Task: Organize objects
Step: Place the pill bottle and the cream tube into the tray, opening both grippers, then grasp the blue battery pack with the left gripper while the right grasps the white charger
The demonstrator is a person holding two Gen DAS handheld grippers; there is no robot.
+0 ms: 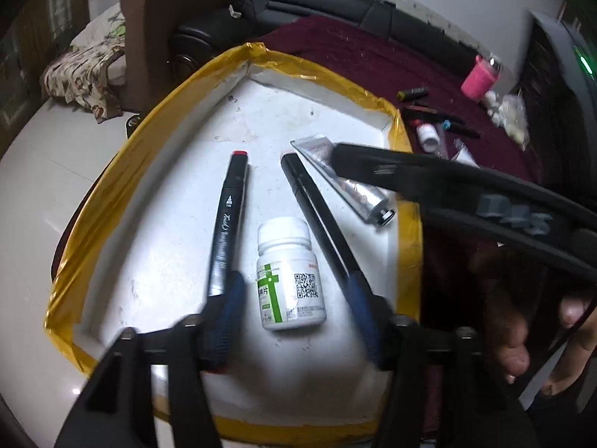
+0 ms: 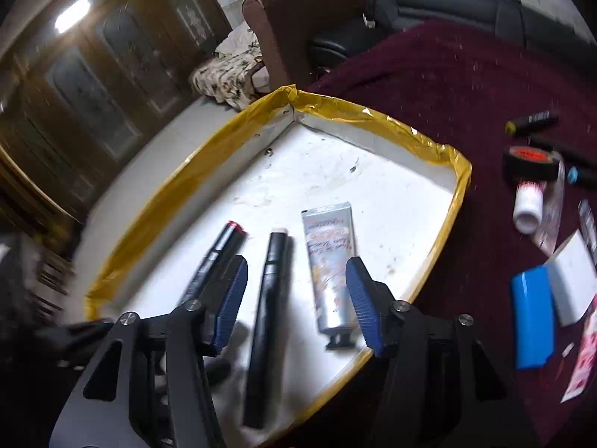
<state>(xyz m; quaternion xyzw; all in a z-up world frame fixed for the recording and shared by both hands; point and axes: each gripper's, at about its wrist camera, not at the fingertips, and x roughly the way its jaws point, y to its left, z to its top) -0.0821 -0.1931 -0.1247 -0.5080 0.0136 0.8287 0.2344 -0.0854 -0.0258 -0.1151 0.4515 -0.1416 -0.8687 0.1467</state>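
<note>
We see a white plastic pill bottle (image 1: pixel 289 276) lying in the white, yellow-taped tray (image 1: pixel 112 201), free between our left gripper's (image 1: pixel 298 310) spread jaws; our right gripper (image 2: pixel 296 298) gapes empty over the silver cream tube (image 2: pixel 330 265).

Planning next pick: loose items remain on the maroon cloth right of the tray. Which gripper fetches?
Right, probably: the right gripper is open and empty, nearest the maroon cloth.

A white pill bottle (image 1: pixel 289 274) lies in the yellow-rimmed tray (image 1: pixel 112 186) between a red-capped marker (image 1: pixel 227 220) and a black pen (image 1: pixel 317 216); a silver tube (image 1: pixel 363 196) lies beside the pen.
</note>
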